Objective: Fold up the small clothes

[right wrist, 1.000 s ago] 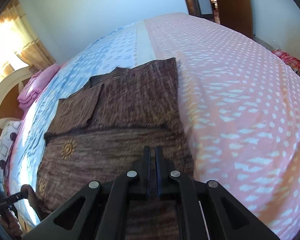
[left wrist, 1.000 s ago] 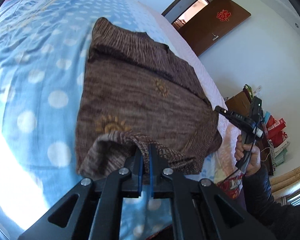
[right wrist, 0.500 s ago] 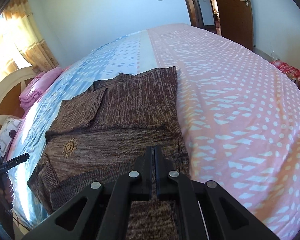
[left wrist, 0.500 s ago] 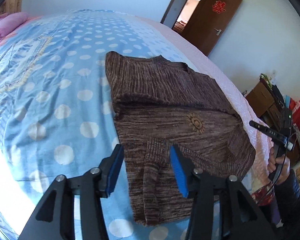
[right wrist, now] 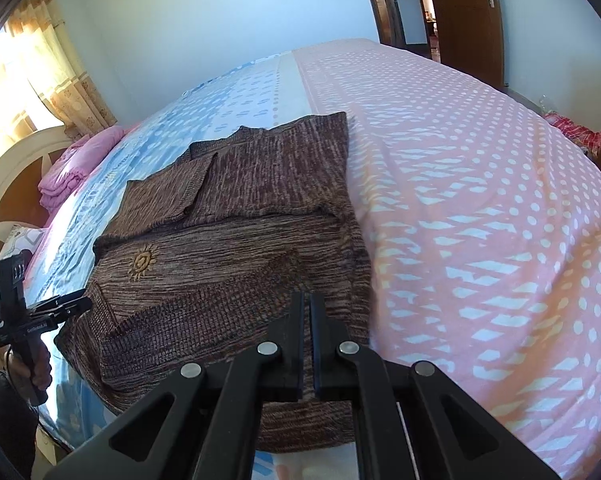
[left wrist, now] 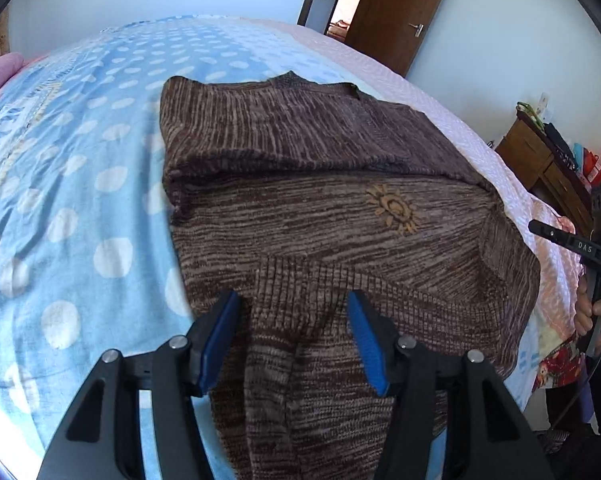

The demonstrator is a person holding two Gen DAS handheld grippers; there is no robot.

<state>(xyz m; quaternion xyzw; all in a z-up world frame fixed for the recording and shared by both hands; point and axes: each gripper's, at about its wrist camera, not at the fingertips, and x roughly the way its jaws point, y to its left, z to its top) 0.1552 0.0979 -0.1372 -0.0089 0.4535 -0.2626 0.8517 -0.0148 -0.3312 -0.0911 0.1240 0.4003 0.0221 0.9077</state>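
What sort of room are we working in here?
Most likely a home bedroom: the brown sweater lies on a bed with a polka-dot cover, a curved headboard with pink bedding beside it, and a wooden door.

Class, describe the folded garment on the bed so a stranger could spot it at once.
Start at the large bed with its spotted blue and pink cover. Near its front edge, across the blue-pink boundary, lies the brown knitted sweater, folded flat. Its streaky brown knit and the embroidered yellow sun distinguish it from the pink folded bedding by the headboard.
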